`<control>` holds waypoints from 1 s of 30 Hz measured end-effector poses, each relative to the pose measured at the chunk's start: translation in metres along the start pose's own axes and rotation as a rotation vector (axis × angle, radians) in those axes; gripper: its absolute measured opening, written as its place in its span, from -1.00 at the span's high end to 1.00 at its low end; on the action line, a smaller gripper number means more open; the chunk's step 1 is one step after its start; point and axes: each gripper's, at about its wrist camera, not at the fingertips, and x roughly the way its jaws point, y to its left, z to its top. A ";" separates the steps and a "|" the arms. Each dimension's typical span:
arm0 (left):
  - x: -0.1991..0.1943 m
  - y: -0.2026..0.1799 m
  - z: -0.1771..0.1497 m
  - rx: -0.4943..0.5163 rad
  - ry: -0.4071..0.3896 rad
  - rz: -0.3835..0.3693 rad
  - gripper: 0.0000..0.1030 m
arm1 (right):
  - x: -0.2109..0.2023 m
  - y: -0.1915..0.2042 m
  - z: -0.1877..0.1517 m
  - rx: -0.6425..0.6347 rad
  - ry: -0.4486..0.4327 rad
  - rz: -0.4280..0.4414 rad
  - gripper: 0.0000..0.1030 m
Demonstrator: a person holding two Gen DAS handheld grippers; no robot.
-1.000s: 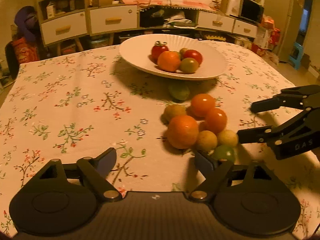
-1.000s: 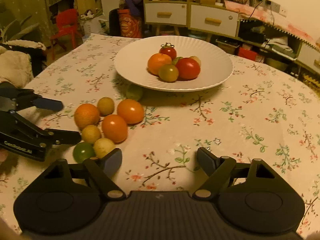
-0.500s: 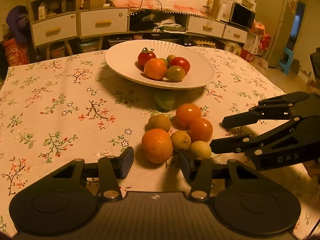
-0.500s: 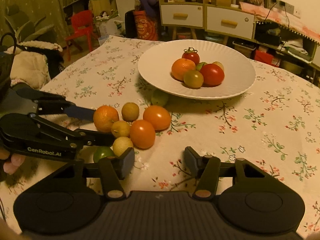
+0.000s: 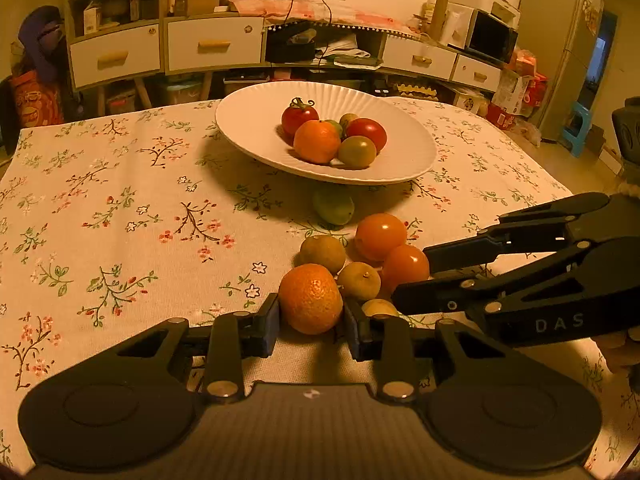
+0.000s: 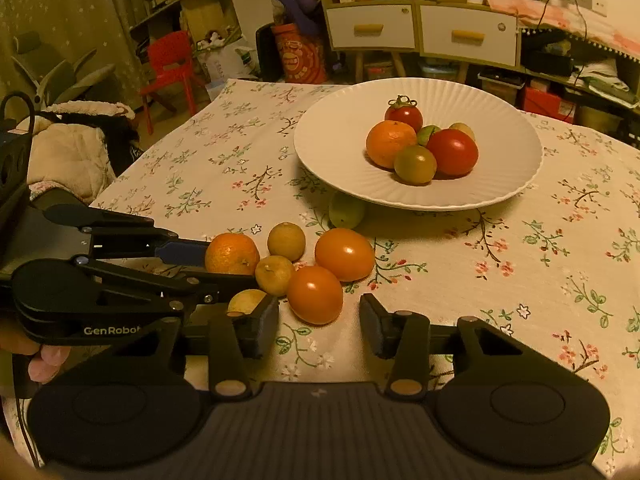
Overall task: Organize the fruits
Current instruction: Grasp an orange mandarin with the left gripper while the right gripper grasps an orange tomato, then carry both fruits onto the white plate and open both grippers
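Fruits cluster before the plate; left gripper fingers, just closing, clamp the mandarin, while right gripper fingers narrow around a tomato, untouched.

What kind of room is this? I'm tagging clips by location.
Probably a lived-in home dining or living room: a table with a floral tablecloth and a white plate of fruit, cluttered drawer cabinets behind, a microwave and a fridge.
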 end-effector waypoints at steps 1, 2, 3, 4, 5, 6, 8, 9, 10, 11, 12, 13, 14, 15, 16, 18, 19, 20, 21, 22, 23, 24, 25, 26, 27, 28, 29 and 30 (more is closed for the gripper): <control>0.000 0.000 0.000 0.000 0.000 0.001 0.40 | 0.000 0.000 0.000 0.002 -0.001 0.001 0.25; 0.000 -0.001 0.000 0.001 0.000 0.003 0.40 | 0.000 -0.001 0.001 0.002 -0.002 0.001 0.31; 0.000 -0.001 0.000 0.001 0.001 0.004 0.41 | 0.001 -0.001 0.001 0.002 -0.002 0.003 0.36; 0.000 -0.001 0.000 0.001 0.001 0.005 0.41 | 0.001 -0.001 0.001 0.002 -0.002 0.004 0.44; 0.000 -0.001 0.001 0.001 0.002 0.006 0.41 | 0.000 -0.001 0.001 0.001 -0.002 0.005 0.47; 0.000 -0.001 0.001 0.001 0.002 0.006 0.41 | 0.000 -0.001 0.001 0.000 -0.003 0.003 0.47; 0.001 -0.001 0.001 0.001 0.003 0.007 0.41 | 0.000 -0.001 0.001 -0.002 -0.003 0.002 0.47; 0.001 -0.001 0.001 0.000 0.003 0.008 0.41 | -0.001 -0.001 0.002 -0.002 -0.004 0.001 0.47; 0.001 -0.001 0.002 0.000 0.003 0.010 0.41 | -0.001 -0.001 0.002 -0.002 -0.005 -0.002 0.48; 0.001 -0.002 0.002 0.001 0.003 0.011 0.41 | -0.002 -0.002 0.002 -0.002 -0.007 -0.004 0.48; 0.001 -0.002 0.003 0.002 0.002 0.012 0.41 | -0.002 -0.002 0.002 0.000 -0.008 -0.005 0.48; 0.001 -0.002 0.003 0.003 0.001 0.013 0.41 | -0.003 -0.003 0.002 0.002 -0.010 -0.005 0.48; 0.001 -0.002 0.003 0.003 -0.001 0.013 0.41 | -0.004 -0.003 0.002 0.003 -0.012 -0.006 0.48; 0.000 -0.002 0.004 0.003 -0.003 0.014 0.41 | -0.004 -0.003 0.003 0.004 -0.014 -0.006 0.48; 0.000 -0.003 0.005 0.003 -0.005 0.013 0.42 | -0.005 -0.004 0.003 0.004 -0.017 -0.008 0.48; -0.001 -0.003 0.006 0.003 -0.009 0.013 0.42 | -0.007 -0.005 0.004 0.006 -0.023 -0.009 0.48; -0.002 -0.004 0.007 0.004 -0.011 0.013 0.42 | -0.008 -0.005 0.005 0.007 -0.027 -0.009 0.48; -0.003 -0.004 0.008 0.004 -0.013 0.013 0.42 | -0.009 -0.005 0.006 0.008 -0.030 -0.009 0.48; -0.003 -0.005 0.009 0.004 -0.016 0.013 0.42 | -0.010 -0.005 0.006 0.009 -0.034 -0.010 0.48; -0.003 -0.005 0.010 0.004 -0.019 0.013 0.42 | -0.010 -0.005 0.007 0.010 -0.037 -0.011 0.48; -0.004 -0.006 0.011 0.005 -0.021 0.012 0.42 | -0.011 -0.005 0.008 0.010 -0.041 -0.012 0.48; -0.004 -0.006 0.012 0.005 -0.025 0.013 0.42 | -0.012 -0.006 0.008 0.010 -0.045 -0.013 0.48; -0.004 -0.007 0.013 0.005 -0.028 0.013 0.42 | -0.013 -0.006 0.009 0.011 -0.048 -0.014 0.48; -0.004 -0.007 0.014 0.004 -0.031 0.012 0.42 | -0.014 -0.007 0.010 0.012 -0.051 -0.016 0.48; -0.004 -0.008 0.016 0.004 -0.034 0.012 0.42 | -0.015 -0.007 0.011 0.013 -0.055 -0.017 0.48; -0.004 -0.008 0.018 0.004 -0.038 0.013 0.42 | -0.016 -0.008 0.012 0.015 -0.057 -0.018 0.48; -0.004 -0.009 0.019 0.003 -0.041 0.013 0.42 | -0.016 -0.008 0.012 0.016 -0.061 -0.021 0.48; -0.004 -0.010 0.021 0.003 -0.043 0.013 0.42 | -0.017 -0.009 0.013 0.017 -0.064 -0.022 0.48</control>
